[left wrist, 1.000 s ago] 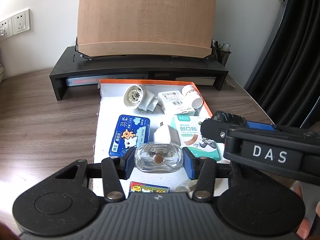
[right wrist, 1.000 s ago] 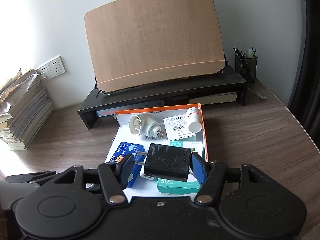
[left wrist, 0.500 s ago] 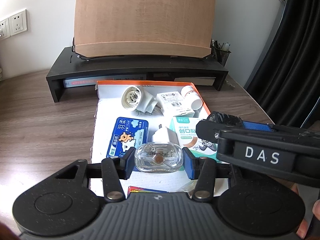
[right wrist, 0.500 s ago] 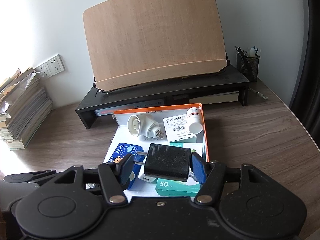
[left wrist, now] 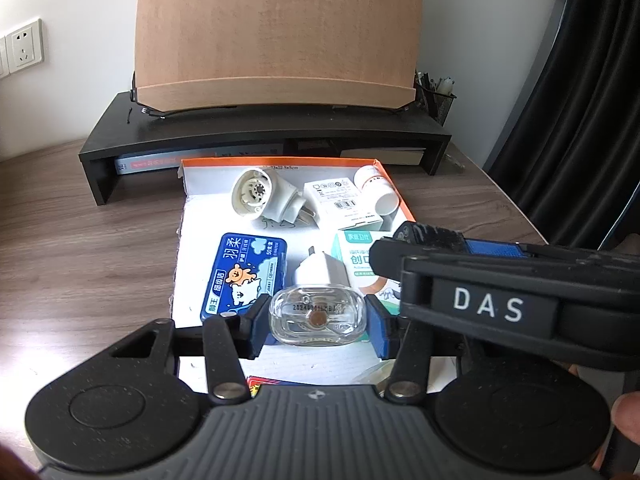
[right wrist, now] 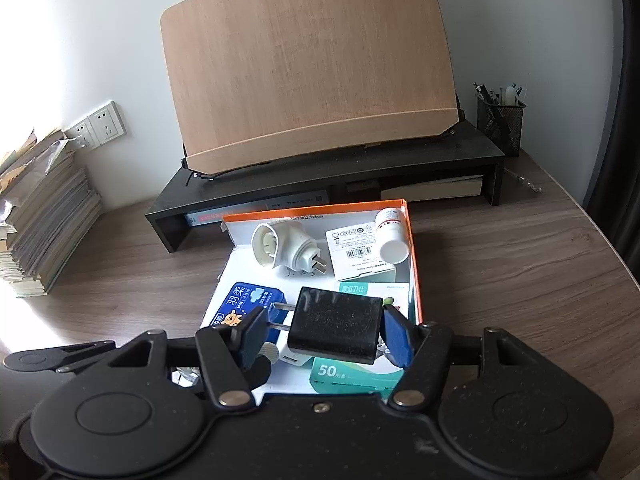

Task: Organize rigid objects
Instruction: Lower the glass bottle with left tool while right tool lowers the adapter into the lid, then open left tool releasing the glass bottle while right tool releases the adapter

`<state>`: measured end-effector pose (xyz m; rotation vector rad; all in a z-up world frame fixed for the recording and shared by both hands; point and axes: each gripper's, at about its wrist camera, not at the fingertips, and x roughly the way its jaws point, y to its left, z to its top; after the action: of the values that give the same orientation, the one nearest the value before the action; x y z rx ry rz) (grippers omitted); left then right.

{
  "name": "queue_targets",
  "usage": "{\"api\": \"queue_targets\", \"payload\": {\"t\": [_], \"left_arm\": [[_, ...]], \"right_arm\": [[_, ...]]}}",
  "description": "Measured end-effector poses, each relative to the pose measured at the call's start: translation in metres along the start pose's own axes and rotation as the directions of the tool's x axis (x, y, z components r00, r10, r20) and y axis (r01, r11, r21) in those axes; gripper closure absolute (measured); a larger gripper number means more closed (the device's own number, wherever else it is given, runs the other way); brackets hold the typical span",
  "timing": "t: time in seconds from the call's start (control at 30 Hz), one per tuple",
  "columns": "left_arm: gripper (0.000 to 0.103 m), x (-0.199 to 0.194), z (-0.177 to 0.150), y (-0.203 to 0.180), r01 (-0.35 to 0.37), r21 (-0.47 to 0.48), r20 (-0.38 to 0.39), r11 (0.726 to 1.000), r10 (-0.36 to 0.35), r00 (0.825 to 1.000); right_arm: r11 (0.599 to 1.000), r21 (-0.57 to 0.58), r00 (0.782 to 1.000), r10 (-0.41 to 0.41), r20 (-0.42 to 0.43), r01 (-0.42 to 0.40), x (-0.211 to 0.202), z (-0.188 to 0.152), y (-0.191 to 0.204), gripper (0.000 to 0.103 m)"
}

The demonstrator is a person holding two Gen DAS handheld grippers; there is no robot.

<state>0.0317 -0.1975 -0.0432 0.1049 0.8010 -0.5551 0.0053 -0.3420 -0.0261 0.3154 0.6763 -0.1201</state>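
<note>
My left gripper (left wrist: 316,320) is shut on a clear glass bottle (left wrist: 316,314), holding it sideways just over the near part of the orange-rimmed white tray (left wrist: 280,160). My right gripper (right wrist: 324,332) is shut on a black plug adapter (right wrist: 336,330) whose prongs point at the left pad. It hovers above the tray (right wrist: 416,272) and crosses the left wrist view as a black bar (left wrist: 488,306). In the tray lie a white plug-in device (left wrist: 264,200), a white box (left wrist: 340,204), a pill bottle (left wrist: 378,190), a blue tin (left wrist: 244,276), a white charger (left wrist: 320,276) and a teal box (right wrist: 352,374).
Behind the tray a black desk riser (left wrist: 264,136) carries a tilted wooden board (left wrist: 280,28). A mesh pen holder (right wrist: 500,124) stands at the riser's right end. Stacked books (right wrist: 44,216) fill the left of the wooden desk, and a dark curtain (left wrist: 580,100) hangs on the right.
Both grips stay the same. In the left wrist view the right gripper's bar has edged a little to the left. The tray has shifted only slightly in both views.
</note>
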Motion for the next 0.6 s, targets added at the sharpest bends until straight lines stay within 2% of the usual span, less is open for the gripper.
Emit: {"api": "queue_targets", "payload": {"t": [0.13,0.37,0.47,0.57,0.6], "left_arm": [[0.054,0.003,0.0,-0.002,0.005,0.002,-0.006,1.0,-0.005,1.0],[0.054,0.011,0.0,-0.007,0.024,-0.001,-0.024,1.0,-0.024,0.999],[0.053,0.016,0.0,-0.01,0.054,-0.002,-0.04,0.999,-0.054,0.998],[0.048,0.017,0.001,-0.014,0.089,-0.009,-0.051,0.996,-0.089,0.995],[0.041,0.015,0.0,-0.015,0.084,-0.008,-0.048,0.996,-0.085,0.995]], "right_arm": [[1.0,0.002,0.999,-0.006,0.039,0.006,-0.006,0.002,-0.002,0.026],[0.997,0.022,0.994,-0.072,0.087,0.071,-0.027,0.001,-0.018,0.025],[0.995,0.033,0.99,-0.099,0.098,0.096,-0.036,-0.002,-0.026,0.024],[0.993,0.053,0.988,-0.114,0.105,0.109,-0.046,-0.006,-0.033,0.024],[0.992,0.057,0.987,-0.116,0.107,0.111,-0.049,-0.007,-0.035,0.024]]}}
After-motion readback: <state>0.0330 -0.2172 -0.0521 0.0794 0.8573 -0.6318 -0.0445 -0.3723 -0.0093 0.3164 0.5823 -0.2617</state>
